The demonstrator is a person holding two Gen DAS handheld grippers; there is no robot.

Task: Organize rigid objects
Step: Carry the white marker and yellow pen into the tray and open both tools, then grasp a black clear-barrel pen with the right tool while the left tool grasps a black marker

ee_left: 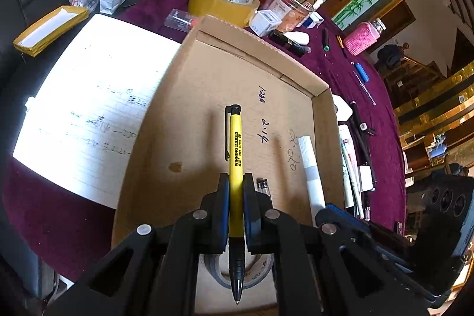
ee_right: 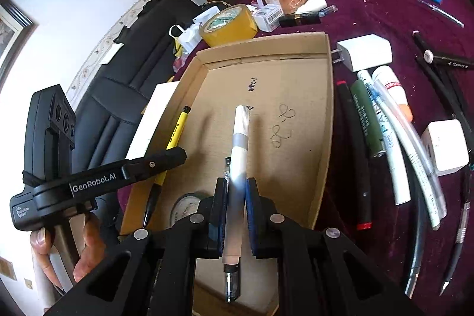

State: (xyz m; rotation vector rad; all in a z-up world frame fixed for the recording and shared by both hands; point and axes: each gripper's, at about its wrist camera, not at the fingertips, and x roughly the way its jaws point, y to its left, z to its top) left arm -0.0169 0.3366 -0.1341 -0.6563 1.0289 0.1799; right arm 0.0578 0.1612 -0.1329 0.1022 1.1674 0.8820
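Here, both grippers clamp pens over the cardboard tray.
Only the right view shows a hand; left gripper grips yellow pen, right gripper grips white pen, caps toward 12 o'clock.

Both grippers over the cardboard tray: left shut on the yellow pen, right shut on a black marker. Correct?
One error: the right gripper holds a white pen, not a black marker, as the right wrist view shows. The rest stands: the left gripper is shut on the yellow pen, and both are over the cardboard tray.
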